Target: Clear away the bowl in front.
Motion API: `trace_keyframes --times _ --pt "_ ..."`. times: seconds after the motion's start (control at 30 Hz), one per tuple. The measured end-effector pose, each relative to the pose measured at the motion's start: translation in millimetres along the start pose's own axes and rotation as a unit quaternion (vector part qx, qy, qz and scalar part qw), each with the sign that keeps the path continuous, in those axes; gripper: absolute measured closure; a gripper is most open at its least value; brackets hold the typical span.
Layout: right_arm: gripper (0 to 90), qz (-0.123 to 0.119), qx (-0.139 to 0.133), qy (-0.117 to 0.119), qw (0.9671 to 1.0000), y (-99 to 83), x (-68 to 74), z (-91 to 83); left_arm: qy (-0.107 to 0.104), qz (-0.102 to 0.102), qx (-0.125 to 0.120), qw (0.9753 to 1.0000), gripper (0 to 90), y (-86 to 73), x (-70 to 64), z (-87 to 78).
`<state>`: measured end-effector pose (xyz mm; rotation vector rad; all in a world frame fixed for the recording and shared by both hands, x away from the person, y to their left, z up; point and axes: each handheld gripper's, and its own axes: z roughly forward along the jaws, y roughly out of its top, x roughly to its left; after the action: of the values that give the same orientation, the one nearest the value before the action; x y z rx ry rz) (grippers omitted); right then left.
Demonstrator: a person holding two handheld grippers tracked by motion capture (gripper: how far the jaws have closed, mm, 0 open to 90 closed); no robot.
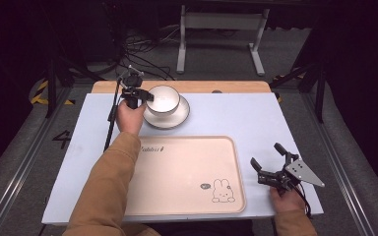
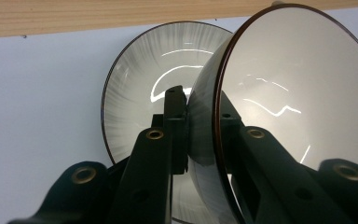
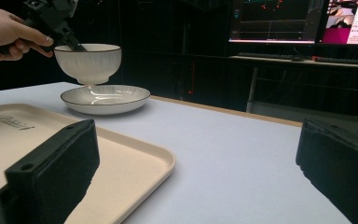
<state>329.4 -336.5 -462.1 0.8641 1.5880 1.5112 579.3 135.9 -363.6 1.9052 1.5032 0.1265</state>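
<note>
Here, one bowl [image 1: 163,98], one saucer [image 1: 174,118], one tray [image 1: 187,172], two grippers on a pale table [image 1: 246,118]. Far left: left gripper [image 1: 140,94] clamped on the bowl's near-left rim, one jaw inside, one outside; bowl empty, lifted just clear above the saucer in the right gripper view. Saucer bare, flat on the table at far left-centre. Near centre: beige tray with a rabbit drawing [image 1: 222,191], nothing in it. Near right: right gripper [image 1: 268,160] beside the tray's right edge, jaws spread wide, holding nothing.
</note>
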Motion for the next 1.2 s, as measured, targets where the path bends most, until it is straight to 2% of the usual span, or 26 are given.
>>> trace_keyframes --times 0.2,0.67,0.87,1.03,1.2 --pt "0.1 -0.001 0.001 0.0 1.0 0.0 0.0 0.0 0.006 0.011 -0.003 0.9999 81.2 -0.3 -1.4 -11.5" --pt "0.1 -0.002 0.001 0.0 1.0 0.0 0.2 0.0 -0.009 0.035 0.0 0.9994 81.2 -5.7 -8.6 -31.1" --pt "0.1 -0.002 0.001 0.0 1.0 0.1 0.3 0.1 -0.016 0.063 0.008 0.9979 81.2 -12.7 -16.5 -40.5" --pt "0.1 -0.001 0.001 0.0 1.0 0.1 0.5 0.2 -0.03 0.076 0.014 0.9966 81.1 -17.8 -21.5 -47.6" --pt "0.1 -0.002 0.001 0.0 1.0 0.1 0.4 0.2 -0.035 0.092 0.015 0.9951 81.1 -24.2 -27.2 -55.5"
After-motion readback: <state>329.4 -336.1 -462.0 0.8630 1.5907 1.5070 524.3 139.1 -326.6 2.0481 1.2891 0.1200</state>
